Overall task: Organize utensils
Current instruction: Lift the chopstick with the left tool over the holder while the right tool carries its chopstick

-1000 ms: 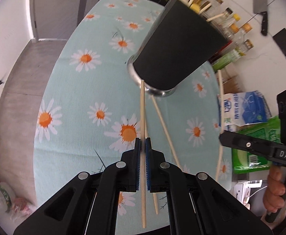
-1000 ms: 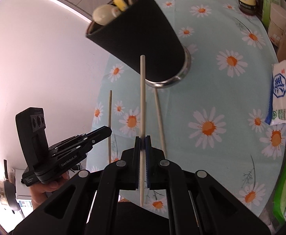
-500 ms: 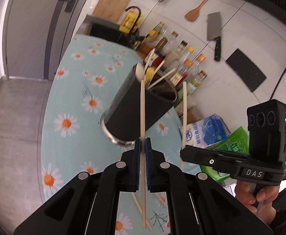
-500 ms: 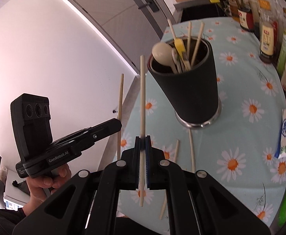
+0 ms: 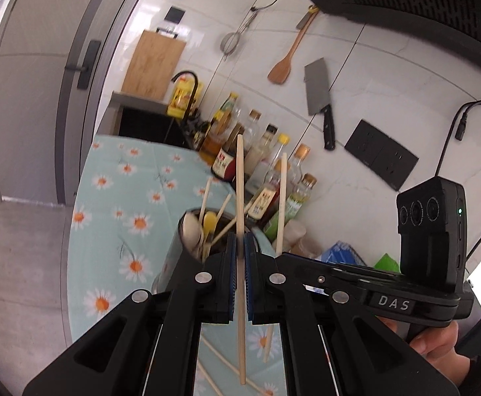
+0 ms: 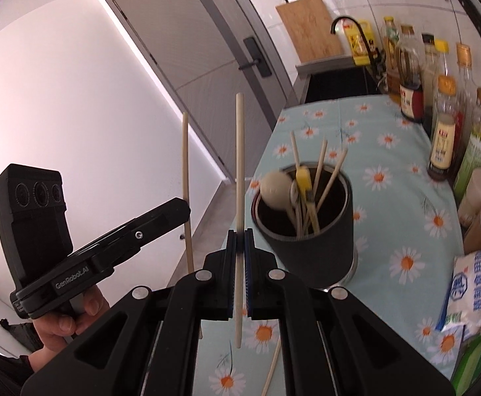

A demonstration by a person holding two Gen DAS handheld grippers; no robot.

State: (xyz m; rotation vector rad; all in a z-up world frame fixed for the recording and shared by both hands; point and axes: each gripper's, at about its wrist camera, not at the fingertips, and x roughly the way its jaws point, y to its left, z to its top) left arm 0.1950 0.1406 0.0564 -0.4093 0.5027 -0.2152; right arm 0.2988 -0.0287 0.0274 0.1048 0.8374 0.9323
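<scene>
Chopsticks: one in each gripper, both upright above the daisy tablecloth (image 6: 389,204). Left gripper (image 5: 239,257) is clamped on its wooden chopstick (image 5: 240,198), pads biting approx mid-length, tip at 12 o'clock, tail hanging at 6. Right gripper (image 6: 239,247) is pinched the same way on its own chopstick (image 6: 239,165). In the left wrist view the right-hand stick shows just at 1 o'clock of mine; in the right wrist view the left-hand one stands at 10 o'clock.

Handling, my read: light, stiff, smooth wood w/ a thin round shaft, so it can swivel or slide in the pads if knocked. Mid-length hold keeps it balanced; I'd avoid tapping the tail on the holder rim.

Black utensil holder (image 6: 306,227) sits on the cloth at 3 o'clock of the right gripper, already w/ chopsticks, a pale spoon (image 6: 275,188) and a yellow-handled piece inside. At least two loose chopsticks lie on the cloth near 6 o'clock.

Vs a sec ago: both sticks were low by the holder's base, cloth filling the view; now both are raised and tipped up, holder mouth visible from above, wall and bottles (image 5: 267,165) in sight. Grip unchanged on both.
</scene>
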